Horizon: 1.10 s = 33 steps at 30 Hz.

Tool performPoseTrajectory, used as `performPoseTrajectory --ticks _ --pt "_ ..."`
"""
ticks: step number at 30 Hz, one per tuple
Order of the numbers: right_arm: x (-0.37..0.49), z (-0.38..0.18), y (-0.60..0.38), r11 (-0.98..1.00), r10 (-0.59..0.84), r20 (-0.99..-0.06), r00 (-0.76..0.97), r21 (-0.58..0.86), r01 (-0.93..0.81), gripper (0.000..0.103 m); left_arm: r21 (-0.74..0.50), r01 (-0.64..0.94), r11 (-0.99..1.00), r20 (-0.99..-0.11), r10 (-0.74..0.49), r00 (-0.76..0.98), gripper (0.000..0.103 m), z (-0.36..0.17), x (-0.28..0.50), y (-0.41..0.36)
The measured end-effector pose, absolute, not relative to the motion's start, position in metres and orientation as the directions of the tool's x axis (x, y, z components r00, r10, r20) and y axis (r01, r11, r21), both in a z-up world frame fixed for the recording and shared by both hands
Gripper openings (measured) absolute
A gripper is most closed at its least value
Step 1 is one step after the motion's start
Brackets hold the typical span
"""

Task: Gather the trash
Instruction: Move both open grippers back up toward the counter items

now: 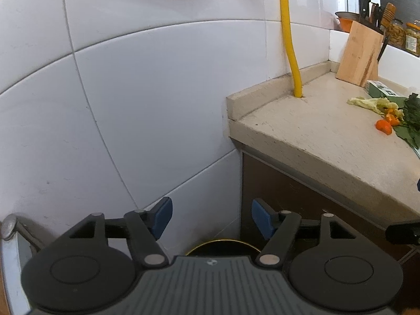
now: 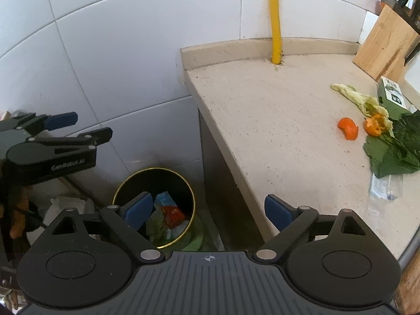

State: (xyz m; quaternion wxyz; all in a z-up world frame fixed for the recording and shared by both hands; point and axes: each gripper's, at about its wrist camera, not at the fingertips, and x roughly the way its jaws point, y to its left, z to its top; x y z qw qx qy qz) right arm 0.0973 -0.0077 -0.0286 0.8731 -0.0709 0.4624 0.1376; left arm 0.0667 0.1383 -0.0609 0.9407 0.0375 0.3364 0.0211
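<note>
A black bin with a gold rim (image 2: pixel 155 207) stands on the floor between the tiled wall and the counter, holding packets and wrappers. My right gripper (image 2: pixel 208 210) hangs above it, open and empty. My left gripper (image 1: pixel 211 219) is open too, with nothing between its pads, facing the wall above the bin rim (image 1: pixel 223 242); it shows from the side as the left gripper (image 2: pixel 78 126) in the right wrist view. On the counter (image 2: pixel 275 131) lie orange peel pieces (image 2: pixel 347 128), a pale leaf (image 2: pixel 362 99), dark green leaves (image 2: pixel 393 149), a green carton (image 2: pixel 392 94) and a clear wrapper (image 2: pixel 383 186).
A yellow hose (image 2: pixel 275 21) runs down the wall into the counter. A wooden knife block (image 2: pixel 386 44) stands at the back right, with jars (image 1: pixel 404 34) beyond it. Crumpled white paper (image 2: pixel 65 204) lies on the floor left of the bin. A metal edge (image 1: pixel 10 236) is at lower left.
</note>
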Motion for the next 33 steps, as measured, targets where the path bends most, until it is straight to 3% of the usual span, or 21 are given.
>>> performPoseTrajectory --ticks 15,33 --pt "0.078 -0.006 -0.044 0.954 0.144 -0.811 0.567 -0.038 -0.297 0.099 0.102 0.060 0.993 -0.630 0.017 0.776 0.064 -0.061 0.060 0.124" --pt "0.098 0.028 -0.171 0.992 0.069 -0.756 0.651 -0.018 -0.126 0.099 -0.152 0.156 0.976 -0.617 -0.217 0.757 0.068 -0.032 0.083 0.063"
